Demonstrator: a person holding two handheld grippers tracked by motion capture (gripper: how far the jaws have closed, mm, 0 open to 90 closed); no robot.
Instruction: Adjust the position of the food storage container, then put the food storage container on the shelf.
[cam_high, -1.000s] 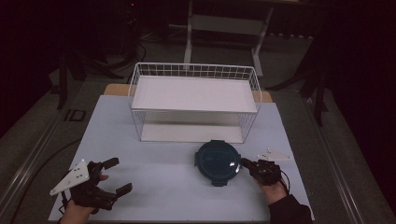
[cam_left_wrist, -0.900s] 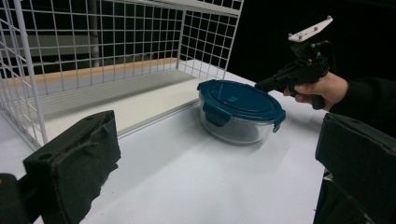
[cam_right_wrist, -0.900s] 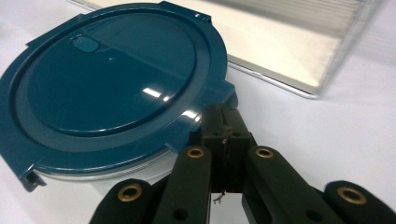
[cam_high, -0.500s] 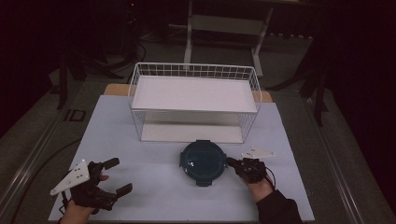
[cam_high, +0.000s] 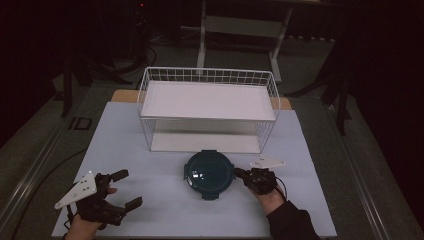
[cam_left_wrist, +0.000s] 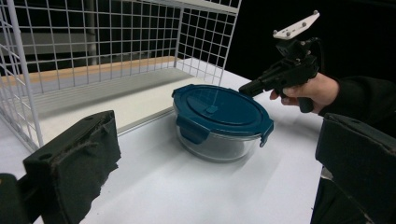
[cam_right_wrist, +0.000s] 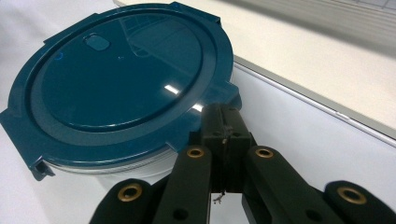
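- High view: a round glass container with a dark blue lid (cam_high: 209, 173) sits on the white table (cam_high: 150, 210), just in front of the white wire basket (cam_high: 208, 107), which serves as the landmark here. The container lies near the middle of the basket's front side, apart from the wire.
- High view: the right gripper (cam_high: 240, 173) comes in from the right of the container, its jaws pressed together with nothing between them, and its tip meets the right rim of the lid. A grey three-cornered plate rides on top of it.
- High view: the left gripper (cam_high: 127, 188) rests well to the front-left of the basket, far from the container, with its jaws spread wide and empty.
- Left gripper view: the two black jaws stand far apart at the bottom corners, nothing held. Between them, the container (cam_left_wrist: 219, 122) stands in front of the basket (cam_left_wrist: 107, 56); its clip tabs hang down over the clear glass wall. The right gripper (cam_left_wrist: 245, 88) touches the lid's far edge, held by a hand (cam_left_wrist: 310, 91) in a dark sleeve.
- Right gripper view: the closed jaws of the right gripper (cam_right_wrist: 224, 122) meet at the edge of the lid (cam_right_wrist: 121, 79), beside one clip tab. The basket's pale floor (cam_right_wrist: 327, 60) lies just beyond.
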